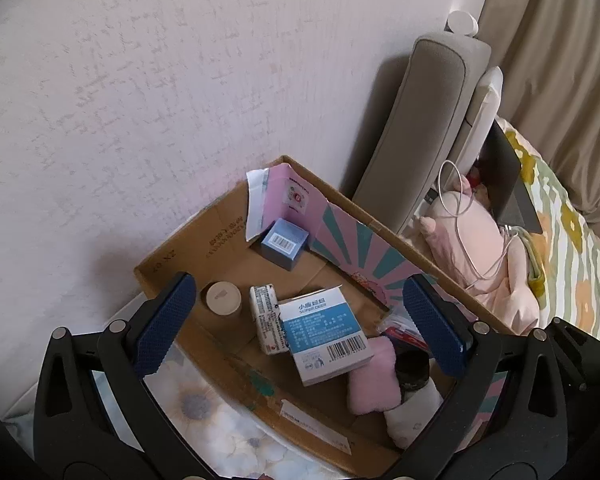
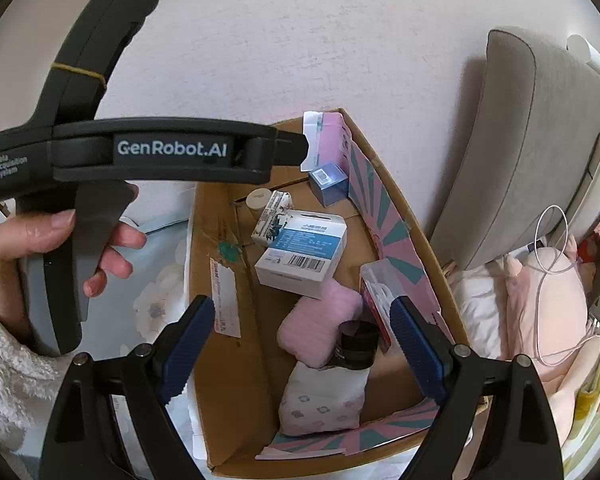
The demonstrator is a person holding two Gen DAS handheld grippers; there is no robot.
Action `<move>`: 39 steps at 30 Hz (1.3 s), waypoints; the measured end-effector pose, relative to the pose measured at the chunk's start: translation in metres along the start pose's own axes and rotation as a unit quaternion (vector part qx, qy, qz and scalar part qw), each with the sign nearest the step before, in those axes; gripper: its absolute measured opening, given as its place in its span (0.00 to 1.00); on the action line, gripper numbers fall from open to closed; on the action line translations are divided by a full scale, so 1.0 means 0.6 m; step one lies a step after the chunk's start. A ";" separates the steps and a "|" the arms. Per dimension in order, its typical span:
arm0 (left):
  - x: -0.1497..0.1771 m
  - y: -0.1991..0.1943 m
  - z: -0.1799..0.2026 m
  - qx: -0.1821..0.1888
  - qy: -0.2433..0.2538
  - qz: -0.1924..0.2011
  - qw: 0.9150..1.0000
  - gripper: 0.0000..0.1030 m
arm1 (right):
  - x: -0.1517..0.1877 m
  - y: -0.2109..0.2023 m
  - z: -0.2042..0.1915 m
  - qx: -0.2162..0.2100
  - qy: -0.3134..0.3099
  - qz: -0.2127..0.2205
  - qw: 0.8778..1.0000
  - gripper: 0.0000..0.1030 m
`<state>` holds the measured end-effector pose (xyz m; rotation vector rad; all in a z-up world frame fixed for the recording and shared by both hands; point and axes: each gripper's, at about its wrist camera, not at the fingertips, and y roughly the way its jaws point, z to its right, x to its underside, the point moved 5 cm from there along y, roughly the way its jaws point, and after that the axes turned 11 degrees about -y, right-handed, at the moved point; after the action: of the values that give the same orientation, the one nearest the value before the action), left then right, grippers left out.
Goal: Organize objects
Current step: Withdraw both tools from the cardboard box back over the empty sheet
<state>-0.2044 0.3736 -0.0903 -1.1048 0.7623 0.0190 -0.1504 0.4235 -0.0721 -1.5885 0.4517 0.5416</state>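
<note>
- The left claw [image 1: 300, 320] hangs above the cardboard box [image 1: 168, 264] with its pads spread wide and nothing between them; the right claw [image 2: 302, 350] hovers over the same box, equally spread and empty; the person's left hand [image 2: 40, 256] grips the left tool's handle.
- Off toward the left pad of the left claw stands a small round jar [image 1: 223, 298], upright; it looks stiff and light, and I'd judge it best pinched across its sides.
- Just beside it, nearer the middle of the gap, a white packet [image 1: 266, 318] leans against the blue-and-white carton [image 1: 324, 338]; the carton looks like light, crushable card, so take it across its narrow faces, gently.
- Far ahead of the pads sits a small blue box [image 1: 284, 242], against the pink striped board [image 1: 360, 252]; rigid, easy to square up on.
- Toward the right pad lies a pink plush pouch [image 1: 374, 376], soft and yielding; pinch it mid-body.
- Touching it, a dark-capped bottle [image 2: 356, 346] lies over a white flowered pack [image 2: 322, 400]; the cap may be slippery, the pack squashy.
- Closest to the right pad, a clear plastic case [image 2: 376, 290] stands on edge against the board; probably brittle.
</note>
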 end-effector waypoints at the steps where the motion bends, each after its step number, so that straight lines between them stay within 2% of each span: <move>1: 0.000 -0.004 0.000 -0.001 0.000 0.001 1.000 1.00 | 0.000 -0.002 -0.002 0.000 -0.001 0.000 1.000 0.85; 9: -0.008 -0.049 -0.008 -0.011 -0.004 0.022 1.000 1.00 | -0.015 -0.016 -0.016 0.005 -0.002 0.009 1.000 0.85; 15: -0.012 -0.115 -0.027 -0.013 -0.027 0.048 0.998 1.00 | -0.039 -0.046 -0.035 0.003 -0.010 0.024 1.000 0.85; 18: -0.009 -0.160 -0.041 -0.020 -0.042 0.065 0.997 1.00 | -0.058 -0.065 -0.052 0.005 -0.021 0.037 0.999 0.99; 23: 0.011 -0.240 -0.078 -0.039 -0.072 0.095 0.992 1.00 | -0.087 -0.084 -0.086 -0.001 -0.039 0.049 0.998 0.99; 30: 0.075 -0.338 -0.156 -0.092 -0.126 0.126 0.980 1.00 | -0.116 -0.097 -0.150 -0.010 -0.076 0.059 0.995 0.99; 34: 0.130 -0.383 -0.208 -0.136 -0.159 0.138 0.968 1.00 | -0.126 -0.103 -0.192 -0.018 -0.100 0.062 0.993 0.99; 39: 0.203 -0.414 -0.257 -0.163 -0.204 0.146 0.954 1.00 | -0.127 -0.105 -0.231 -0.024 -0.120 0.060 0.991 0.99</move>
<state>-0.1038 0.0885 0.0037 -1.2371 0.5508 0.6264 -0.1645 0.2885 0.0309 -1.5245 0.3541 0.8306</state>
